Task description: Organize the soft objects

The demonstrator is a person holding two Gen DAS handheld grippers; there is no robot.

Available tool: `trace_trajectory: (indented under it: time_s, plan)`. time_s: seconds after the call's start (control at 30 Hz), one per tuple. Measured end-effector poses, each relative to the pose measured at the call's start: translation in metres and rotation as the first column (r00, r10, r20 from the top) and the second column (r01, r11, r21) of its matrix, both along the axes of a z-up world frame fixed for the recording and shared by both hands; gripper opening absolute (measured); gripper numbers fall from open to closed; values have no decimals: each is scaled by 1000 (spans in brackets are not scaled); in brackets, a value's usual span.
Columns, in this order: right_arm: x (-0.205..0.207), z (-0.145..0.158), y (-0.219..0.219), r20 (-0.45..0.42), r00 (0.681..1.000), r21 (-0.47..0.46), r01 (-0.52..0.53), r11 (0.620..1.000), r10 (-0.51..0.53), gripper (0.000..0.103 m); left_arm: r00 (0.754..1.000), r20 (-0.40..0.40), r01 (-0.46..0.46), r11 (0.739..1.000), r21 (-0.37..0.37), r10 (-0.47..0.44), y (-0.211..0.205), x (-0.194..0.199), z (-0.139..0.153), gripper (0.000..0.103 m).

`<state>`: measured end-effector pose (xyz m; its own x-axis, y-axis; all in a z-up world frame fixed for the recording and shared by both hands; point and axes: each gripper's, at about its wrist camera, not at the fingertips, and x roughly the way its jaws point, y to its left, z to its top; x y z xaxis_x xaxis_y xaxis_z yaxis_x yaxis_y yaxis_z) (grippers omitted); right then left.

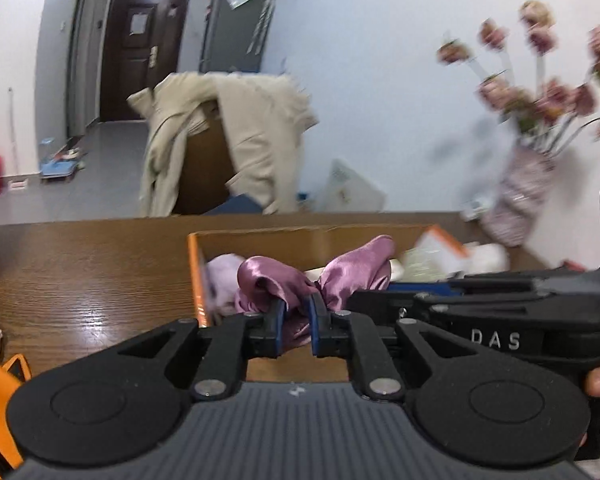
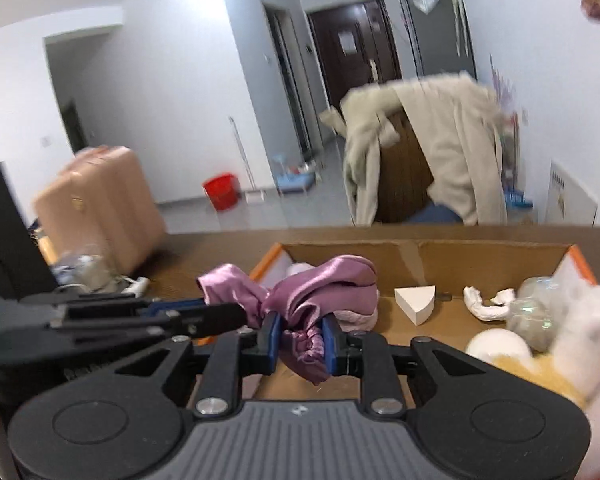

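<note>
A shiny purple satin scrunchie (image 1: pixel 332 276) is held between both grippers above an open cardboard box (image 1: pixel 260 240). My left gripper (image 1: pixel 298 312) is shut on one side of it. My right gripper (image 2: pixel 302 338) is shut on the other side of the scrunchie (image 2: pixel 312 292). In the left wrist view the right gripper's body reaches in from the right; in the right wrist view the left gripper's body reaches in from the left. The box (image 2: pixel 440 256) holds a pale pink soft item (image 1: pixel 224 276), a white wedge sponge (image 2: pixel 416 302), white crumpled pieces (image 2: pixel 484 306) and fluffy white and yellow items (image 2: pixel 500 346).
The box sits on a brown wooden table (image 1: pixel 80 272). A vase of pink flowers (image 1: pixel 520 196) stands at the table's back right. A chair draped with a beige coat (image 2: pixel 428 148) is behind the table. A pink suitcase (image 2: pixel 100 204) and a red bucket (image 2: pixel 220 190) stand on the floor.
</note>
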<state>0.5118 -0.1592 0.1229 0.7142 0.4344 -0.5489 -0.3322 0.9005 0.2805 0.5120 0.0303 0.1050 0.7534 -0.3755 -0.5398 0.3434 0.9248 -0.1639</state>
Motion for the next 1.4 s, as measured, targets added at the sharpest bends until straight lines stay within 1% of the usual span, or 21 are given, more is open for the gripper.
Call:
trace_trajectory:
  time_s: [0.03,0.1,0.17,0.2,0.27,0.3,0.33,0.43,0.53,0.57,0.63,0.67,0.73,0.8,0.87,0.9,1.0,1.1,1.27,1.33,1.4]
  plan:
    - [14,-8,3,-21,1000,-8,7,1000,-7,27,1000,-7,-15,1000,9,16,0,6,-6,14]
    - [30,-22,8,-53,998,-24,31,999,-32,31,1000,-13,-17,1000,10,17,2,13,-17,22]
    - [37,-35,11,-88,995,-50,43,998,-47,32,1000,-14,-9,1000,19,9,4,14,-25,26]
    - [40,-35,12,-95,994,-57,48,997,-54,33,1000,-12,-7,1000,20,7,5,14,-27,27]
    - [39,-32,10,-67,996,-65,62,996,-67,49,1000,-4,-18,1000,9,19,10,12,-26,28]
    - [38,-32,9,-65,995,-64,76,995,-80,59,1000,-4,-23,1000,2,23,12,11,-24,33]
    - [38,-31,5,-61,994,-43,90,995,-93,64,1000,-2,-28,1000,3,28,14,10,-21,36]
    - [32,-24,2,-31,995,-25,96,995,-96,64,997,51,-58,998,34,57,15,-3,-8,40]
    - [16,-3,-2,31,993,-5,114,993,-114,66,996,77,-47,999,20,46,18,-22,11,45]
    - [6,6,-4,47,993,14,108,994,-108,67,996,85,-41,999,22,39,18,-28,18,46]
    - [-17,24,-6,84,992,23,97,995,-98,72,992,122,-42,998,38,37,20,-46,34,52]
    - [-29,32,-8,109,990,19,93,996,-94,73,989,144,-46,998,44,39,22,-56,42,58]
    - [-59,47,-11,168,981,24,91,996,-94,78,981,187,-54,997,52,43,27,-78,56,61]
    - [-83,58,-16,183,978,27,99,995,-102,78,978,205,-52,998,44,42,31,-103,68,66]
    - [-113,69,-19,201,974,4,108,994,-106,78,975,221,-39,999,35,30,35,-127,78,69]
    - [-128,73,-22,213,971,-6,116,993,-112,79,972,235,-29,999,37,19,37,-143,81,73]
    - [-182,82,-28,257,958,-26,135,991,-124,86,961,275,-21,998,67,2,44,-189,85,76]
    - [-232,78,-32,279,951,-31,147,989,-132,88,957,289,-30,998,54,13,57,-236,78,80]
    - [-296,53,-31,264,950,-48,188,981,-169,90,973,224,-46,999,-10,47,81,-295,53,82]
    - [-314,40,-30,252,949,-47,206,977,-188,94,979,192,-64,998,-2,63,90,-308,44,82]
    - [-328,25,-28,230,952,-45,218,975,-202,94,982,174,-83,996,34,76,96,-321,35,82]
